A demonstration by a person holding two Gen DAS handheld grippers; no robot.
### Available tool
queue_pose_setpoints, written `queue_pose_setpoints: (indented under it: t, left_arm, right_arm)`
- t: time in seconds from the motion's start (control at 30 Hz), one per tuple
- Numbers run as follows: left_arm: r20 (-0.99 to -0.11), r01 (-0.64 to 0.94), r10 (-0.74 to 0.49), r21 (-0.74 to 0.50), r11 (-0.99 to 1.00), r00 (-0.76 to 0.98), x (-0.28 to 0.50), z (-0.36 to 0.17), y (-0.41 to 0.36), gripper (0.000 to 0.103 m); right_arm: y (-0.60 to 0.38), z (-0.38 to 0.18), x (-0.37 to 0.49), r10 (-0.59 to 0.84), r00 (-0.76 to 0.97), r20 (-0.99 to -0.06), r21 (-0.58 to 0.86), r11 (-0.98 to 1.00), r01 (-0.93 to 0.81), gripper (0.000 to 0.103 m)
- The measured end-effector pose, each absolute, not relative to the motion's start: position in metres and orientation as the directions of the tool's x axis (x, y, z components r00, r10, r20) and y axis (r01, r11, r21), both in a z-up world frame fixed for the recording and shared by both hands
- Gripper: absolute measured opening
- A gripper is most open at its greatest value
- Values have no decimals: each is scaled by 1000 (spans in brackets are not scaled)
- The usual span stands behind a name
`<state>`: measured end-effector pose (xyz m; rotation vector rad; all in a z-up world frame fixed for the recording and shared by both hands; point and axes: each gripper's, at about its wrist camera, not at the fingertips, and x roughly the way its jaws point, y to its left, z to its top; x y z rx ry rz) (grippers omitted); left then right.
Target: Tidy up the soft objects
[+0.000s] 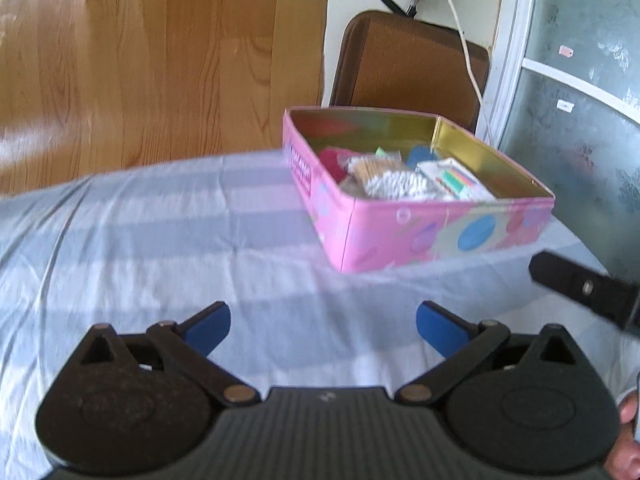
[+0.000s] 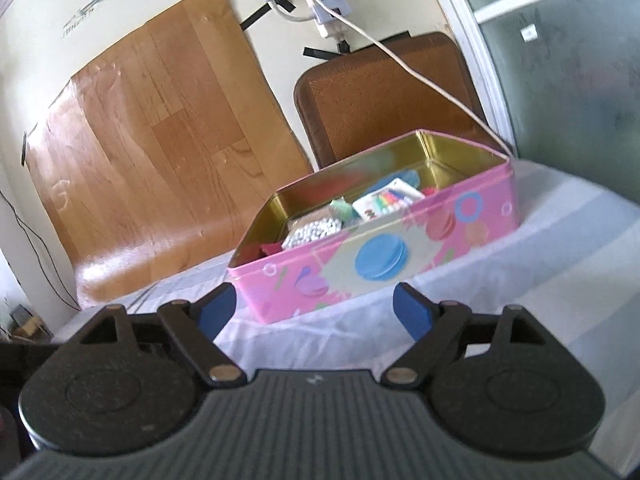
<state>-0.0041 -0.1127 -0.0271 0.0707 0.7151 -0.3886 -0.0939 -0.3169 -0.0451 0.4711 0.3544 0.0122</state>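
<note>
A pink tin box (image 1: 400,236) (image 2: 400,276) with macaron prints stands open on the pale striped cloth (image 1: 160,248). Inside lie a bag of cotton swabs (image 1: 396,178) (image 2: 312,234), a white packet with coloured stripes (image 1: 460,178) (image 2: 388,200), and red, green and blue soft pieces. My left gripper (image 1: 323,332) hovers open over bare cloth in front of the box, nothing between its blue pads. My right gripper (image 2: 316,310) is open too, just short of the box's near wall, empty. One black finger of the right gripper (image 1: 580,286) shows at the right edge of the left wrist view.
A brown padded chair back (image 1: 412,64) (image 2: 384,96) stands behind the box. A white cable (image 2: 400,60) hangs from a power strip on the wall down toward the box's far corner. Wood-pattern sheet (image 2: 160,152) covers the wall at left; a frosted glass door (image 1: 580,80) is at right.
</note>
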Motion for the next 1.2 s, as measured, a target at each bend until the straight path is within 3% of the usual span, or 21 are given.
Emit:
queue_pose_setpoints:
  t: [0.4, 0.67, 0.87, 1.2]
  left_arm:
    - [-548, 329, -243, 63, 942, 801, -39, -19, -99, 103]
    - [-526, 315, -210, 116, 942, 824, -48, -14, -102, 103]
    - [-540, 330, -246, 63, 942, 805, -48, -13, -97, 103]
    - [-522, 300, -192, 130, 945, 831, -55, -16, -101, 103]
  right_arm:
    - [-296, -36, -100, 82, 947, -310, 450, 891, 70, 89]
    - [-294, -34, -105, 55, 954, -295, 442, 893, 85, 89]
    - [-294, -35, -108, 46, 955, -294, 445, 890, 94, 89]
    - [-295, -36, -109, 40, 956, -292, 444, 891, 98, 90]
